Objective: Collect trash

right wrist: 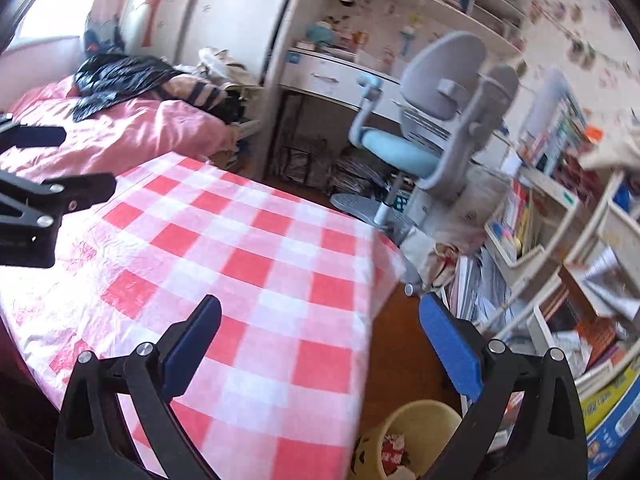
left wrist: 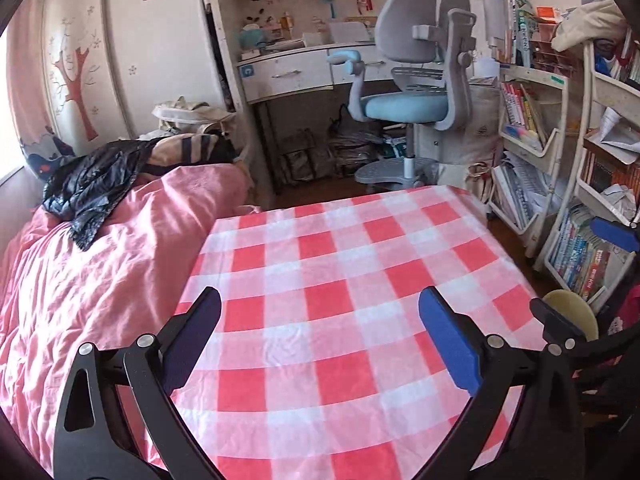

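Note:
My left gripper (left wrist: 320, 304) is open and empty above the red-and-white checked tablecloth (left wrist: 340, 280). My right gripper (right wrist: 320, 312) is open and empty over the table's right edge (right wrist: 372, 280). A pale yellow waste bin (right wrist: 416, 420) stands on the floor below it, with crumpled red and white trash (right wrist: 394, 450) inside. The bin's rim also shows in the left wrist view (left wrist: 572, 308) beside the right gripper's arm. The left gripper shows at the left edge of the right wrist view (right wrist: 60, 160). No trash shows on the cloth.
A bed with a pink quilt (left wrist: 100, 272) and a black plastic bag (left wrist: 92, 184) lies to the left. A blue-grey desk chair (left wrist: 416, 80) stands behind the table before a desk. White bookshelves (right wrist: 560, 240) packed with books line the right side.

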Demonstrator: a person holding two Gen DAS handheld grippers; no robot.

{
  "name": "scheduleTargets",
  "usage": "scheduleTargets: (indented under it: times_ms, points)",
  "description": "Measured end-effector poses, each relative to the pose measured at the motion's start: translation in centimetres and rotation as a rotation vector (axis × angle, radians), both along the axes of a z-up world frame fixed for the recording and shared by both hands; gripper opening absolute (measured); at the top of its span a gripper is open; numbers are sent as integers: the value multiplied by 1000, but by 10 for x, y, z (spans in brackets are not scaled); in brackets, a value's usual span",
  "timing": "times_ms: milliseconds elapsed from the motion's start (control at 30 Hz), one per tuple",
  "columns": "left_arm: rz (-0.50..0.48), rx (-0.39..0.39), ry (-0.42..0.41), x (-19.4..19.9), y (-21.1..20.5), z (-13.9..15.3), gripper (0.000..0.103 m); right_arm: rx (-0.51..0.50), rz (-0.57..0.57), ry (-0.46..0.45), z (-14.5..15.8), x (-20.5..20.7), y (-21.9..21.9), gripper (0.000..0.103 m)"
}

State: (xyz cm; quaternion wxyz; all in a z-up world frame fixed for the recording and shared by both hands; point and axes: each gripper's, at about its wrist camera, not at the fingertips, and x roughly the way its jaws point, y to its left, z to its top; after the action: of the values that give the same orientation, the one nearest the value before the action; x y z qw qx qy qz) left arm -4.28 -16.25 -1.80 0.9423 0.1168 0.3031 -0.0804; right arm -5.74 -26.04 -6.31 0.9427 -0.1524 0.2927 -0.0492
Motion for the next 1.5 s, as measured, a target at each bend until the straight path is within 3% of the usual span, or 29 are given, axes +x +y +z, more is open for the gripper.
scheduleTargets:
  times_ms: [133,233,400,833,1500]
  points:
    - [37,-72,-20,7,37,10,96,-57,34,-5,-5,11,27,95]
    - [60,-90,20,16,50,7,96,-66,46,-10,-7,15,40,95]
    - [79,-114,7,19,64,9,96,-53,34,-4,-9,21,43,95]
    - [77,-116,-2,23,51,11,96,49,-16,2,-4,26,30,95]
    - [83,-126,-16,26,45,15,96,26,-46,-60,3,24,29,95]
